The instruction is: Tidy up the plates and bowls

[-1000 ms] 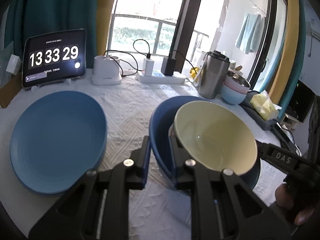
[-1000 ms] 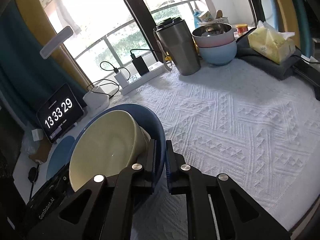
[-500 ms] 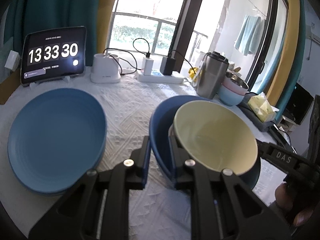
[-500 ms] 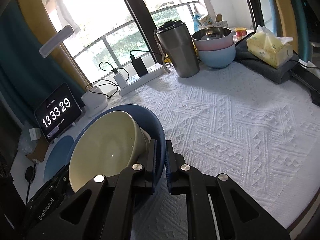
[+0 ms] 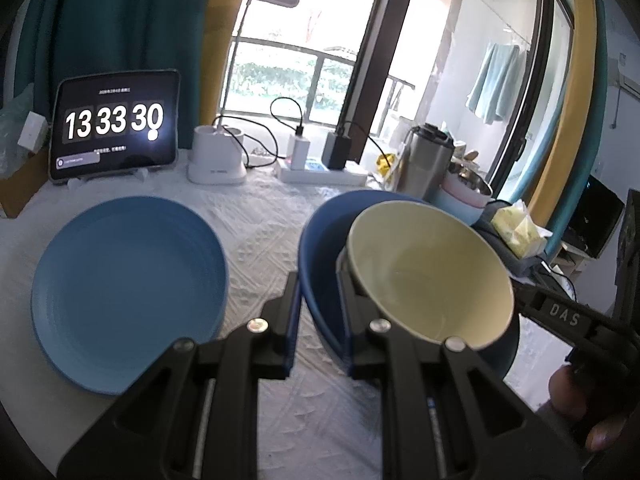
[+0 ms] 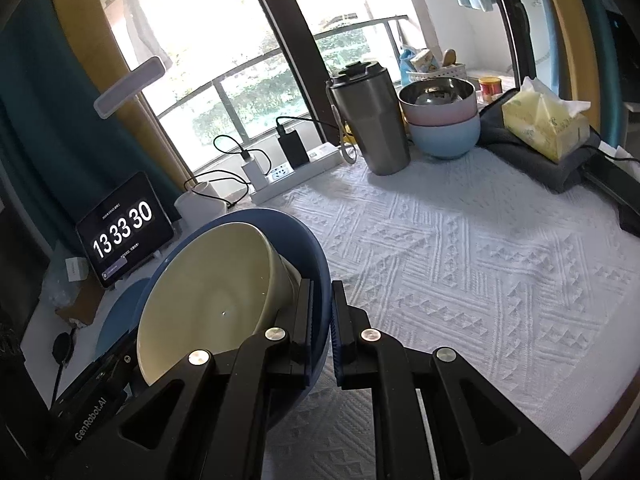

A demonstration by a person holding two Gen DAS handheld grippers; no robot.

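Two nested bowls are held up between two hand-held grippers above a table covered by a white textured cloth [image 6: 460, 264]. A cream-coloured round bowl [image 5: 430, 276] is seated, tilted, inside a larger dark blue round bowl [image 5: 324, 248]. One light blue round plate [image 5: 128, 288] lies flat on the cloth, to the left of the bowls and apart from them; whether a second plate lies under it cannot be told.

The black left gripper [image 5: 318, 312] is clamped on the near-left rim of the dark blue bowl, one finger outside the wall and one inside. The black right gripper [image 6: 320, 320] is clamped on the opposite rim of the same bowl in the same way. Both are angled downward. A person's fingers [image 5: 576, 404] are seen at the lower right of the left view, behind the right gripper's body.

At the back of the table are counted one tablet clock [image 5: 114, 124] reading 13 33 30, one white lamp base [image 5: 218, 156], one white power strip [image 6: 296, 178], one steel tumbler with a black lid [image 6: 370, 120], a stack of three bowls [image 6: 442, 120] (steel over pink over pale blue) and one yellow tissue pack [image 6: 544, 120].
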